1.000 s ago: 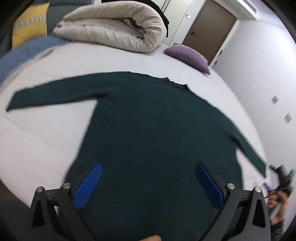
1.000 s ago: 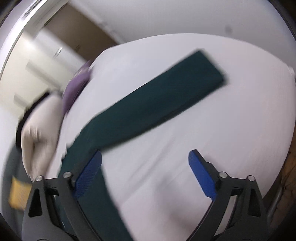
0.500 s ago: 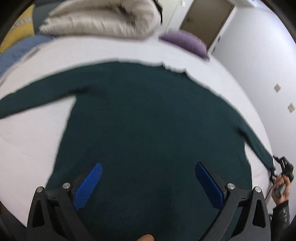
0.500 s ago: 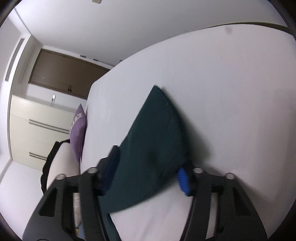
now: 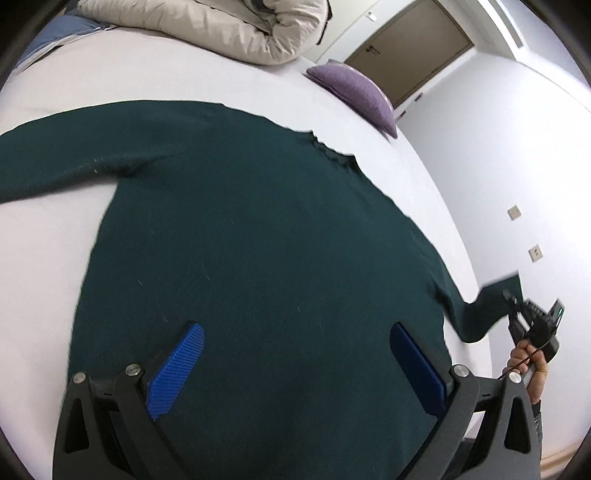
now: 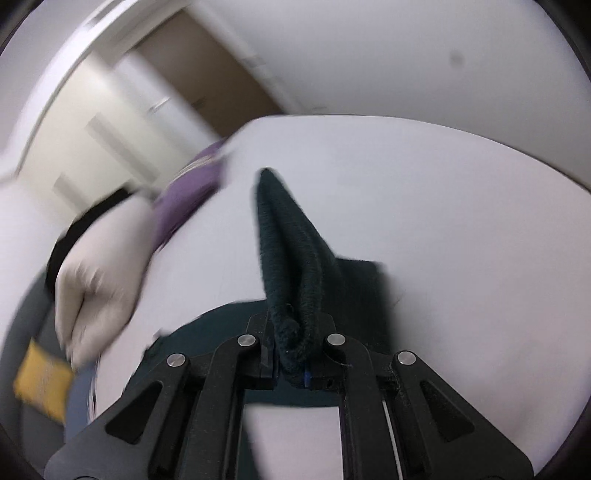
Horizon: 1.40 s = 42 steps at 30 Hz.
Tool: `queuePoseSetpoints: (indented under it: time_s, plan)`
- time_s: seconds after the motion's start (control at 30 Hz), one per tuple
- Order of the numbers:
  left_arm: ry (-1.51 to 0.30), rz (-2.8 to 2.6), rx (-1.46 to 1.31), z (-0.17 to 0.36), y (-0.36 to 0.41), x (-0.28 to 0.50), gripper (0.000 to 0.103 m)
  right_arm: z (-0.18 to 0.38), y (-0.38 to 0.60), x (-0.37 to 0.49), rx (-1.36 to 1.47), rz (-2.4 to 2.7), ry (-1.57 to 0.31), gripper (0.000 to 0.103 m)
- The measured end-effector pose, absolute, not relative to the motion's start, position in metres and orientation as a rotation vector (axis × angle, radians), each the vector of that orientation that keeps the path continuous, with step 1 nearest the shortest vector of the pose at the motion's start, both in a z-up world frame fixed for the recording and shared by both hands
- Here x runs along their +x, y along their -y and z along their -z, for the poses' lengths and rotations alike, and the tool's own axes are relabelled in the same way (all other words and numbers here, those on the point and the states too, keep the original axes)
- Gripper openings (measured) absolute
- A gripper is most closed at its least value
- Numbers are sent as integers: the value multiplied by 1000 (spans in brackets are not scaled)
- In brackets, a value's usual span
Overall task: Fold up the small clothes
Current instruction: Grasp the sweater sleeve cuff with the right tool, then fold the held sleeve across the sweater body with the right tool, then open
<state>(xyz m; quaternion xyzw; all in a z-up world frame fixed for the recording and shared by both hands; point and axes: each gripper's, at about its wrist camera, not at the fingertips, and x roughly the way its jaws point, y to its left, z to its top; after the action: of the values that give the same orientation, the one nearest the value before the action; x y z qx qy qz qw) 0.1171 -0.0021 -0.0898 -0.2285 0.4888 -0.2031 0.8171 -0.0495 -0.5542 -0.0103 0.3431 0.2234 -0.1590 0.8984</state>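
Note:
A dark green long-sleeved sweater (image 5: 258,240) lies flat on the white bed (image 5: 48,258), collar toward the far side. My left gripper (image 5: 295,354) hovers over its lower body, open, blue pads wide apart with nothing between them. In the right wrist view my right gripper (image 6: 291,354) is shut on the sweater's right sleeve cuff (image 6: 288,251), which stands bunched up between the jaws, lifted off the bed. In the left wrist view that right gripper (image 5: 517,306) shows at the far right edge, held by a hand (image 5: 528,365), with the sleeve end (image 5: 487,310) raised.
A rolled beige duvet (image 5: 229,29) and a purple cushion (image 5: 354,92) lie at the far end of the bed. A brown door (image 5: 406,48) and a white wall with sockets (image 5: 513,212) stand to the right. A yellow cushion (image 6: 40,380) shows far left.
My right gripper went from wide open over the sleeve to shut on the cuff, then lifted it off the bed. My left gripper drew closer over the sweater's body, staying open.

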Motion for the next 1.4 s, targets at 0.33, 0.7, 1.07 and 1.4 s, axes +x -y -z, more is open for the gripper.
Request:
queuePoseSetpoints:
  time_s: [0.33, 0.7, 1.07, 1.4]
  plan:
    - [-964, 417, -637, 90, -60, 139, 103, 30, 291, 69, 447, -87, -691, 7]
    - [-979, 422, -600, 95, -42, 170, 103, 141, 171, 89, 404, -141, -817, 75]
    - [-1080, 392, -377, 117, 51, 237, 96, 111, 280, 65, 534, -116, -780, 75]
    - [-1100, 320, -244, 112, 57, 260, 22, 119, 362, 25, 727, -59, -662, 75]
